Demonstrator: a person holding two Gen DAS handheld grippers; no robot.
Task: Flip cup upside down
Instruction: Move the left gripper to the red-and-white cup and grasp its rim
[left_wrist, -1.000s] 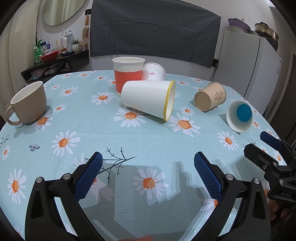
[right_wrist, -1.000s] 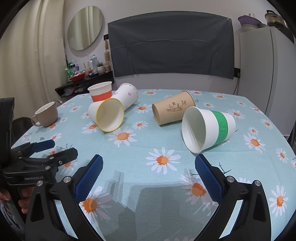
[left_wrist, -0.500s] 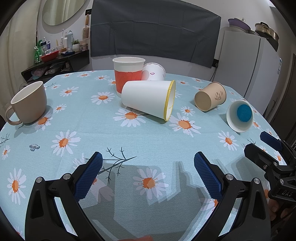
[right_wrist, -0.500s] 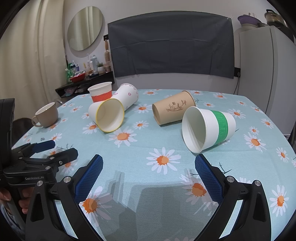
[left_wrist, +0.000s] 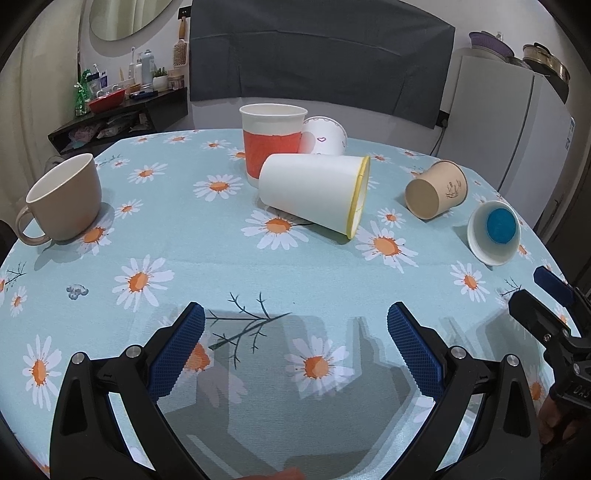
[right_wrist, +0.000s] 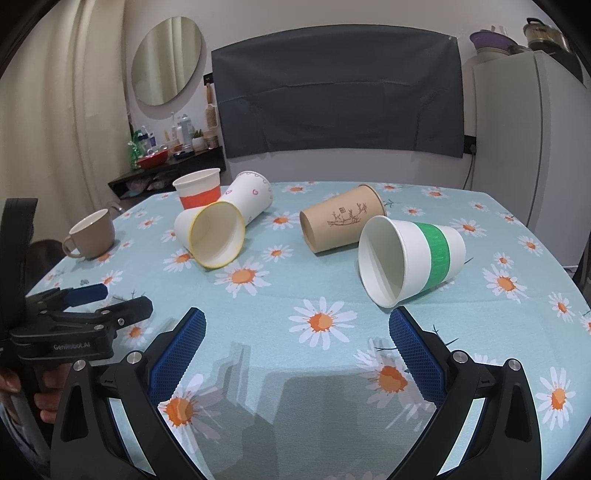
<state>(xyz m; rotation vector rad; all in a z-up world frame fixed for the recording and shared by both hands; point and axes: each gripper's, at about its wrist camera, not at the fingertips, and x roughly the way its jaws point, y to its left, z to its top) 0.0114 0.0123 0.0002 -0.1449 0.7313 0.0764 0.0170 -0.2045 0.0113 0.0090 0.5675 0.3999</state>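
Several paper cups lie on a daisy tablecloth (left_wrist: 184, 258). A white cup with a yellow rim (left_wrist: 314, 192) (right_wrist: 214, 236) lies on its side. A brown cup (left_wrist: 436, 190) (right_wrist: 343, 221) and a white cup with a green band (right_wrist: 410, 260) (left_wrist: 493, 232) also lie on their sides. A cup with an orange band (left_wrist: 271, 140) (right_wrist: 199, 188) stands upright, with a heart-print cup (left_wrist: 325, 136) (right_wrist: 251, 194) lying behind it. My left gripper (left_wrist: 293, 332) is open and empty at the near edge. My right gripper (right_wrist: 295, 334) is open and empty, near the green-band cup.
A beige mug (left_wrist: 62, 199) (right_wrist: 92, 232) stands upright at the table's left. A white fridge (left_wrist: 517, 122) stands beyond the right edge. A dark shelf with bottles (left_wrist: 122, 107) is at the back left. Each gripper shows in the other's view, the right one (left_wrist: 554, 325) and the left one (right_wrist: 74, 321).
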